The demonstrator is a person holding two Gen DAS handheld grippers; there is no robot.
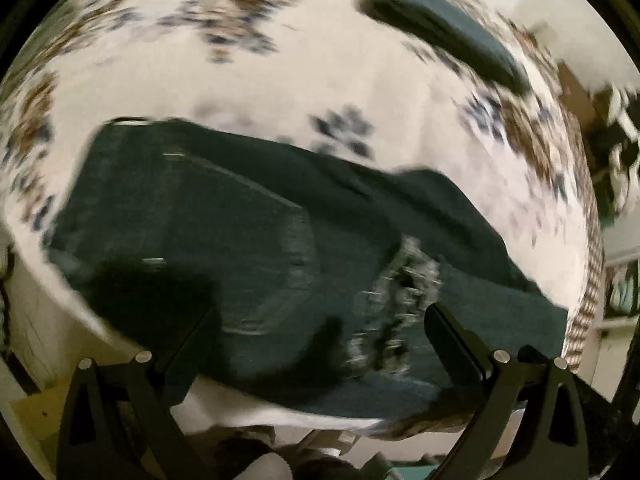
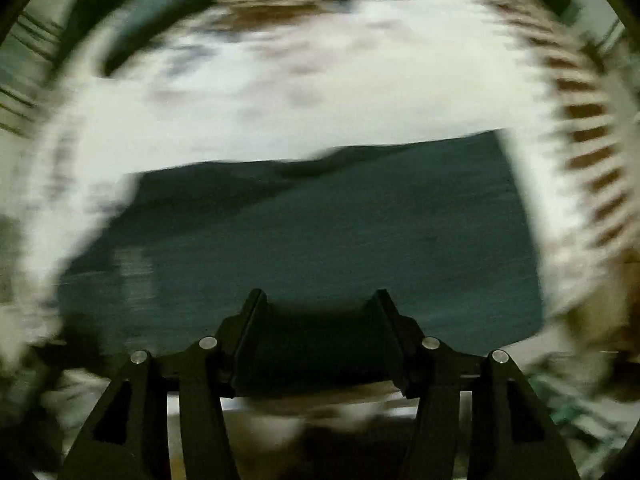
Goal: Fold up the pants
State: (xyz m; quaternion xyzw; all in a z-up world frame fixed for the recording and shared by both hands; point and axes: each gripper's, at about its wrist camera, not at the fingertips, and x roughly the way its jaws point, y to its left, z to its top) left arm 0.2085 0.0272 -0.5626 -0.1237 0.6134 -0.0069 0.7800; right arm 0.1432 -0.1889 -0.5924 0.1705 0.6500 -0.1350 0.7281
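Floral sheet (image 1: 280,80): 1 jeans (image 1: 240,220), 1 folded cloth (image 1: 448,24).

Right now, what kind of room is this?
Probably a bedroom at home: dark jeans lie on a white, flower-printed bedsheet, and a second folded dark garment lies farther back. Blur hides the rest.

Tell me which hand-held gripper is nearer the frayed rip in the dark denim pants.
Left. The left hand-held gripper hangs open right over the frayed rip in the dark denim pants. The right hand-held gripper is over plain denim, with no rip in its view.
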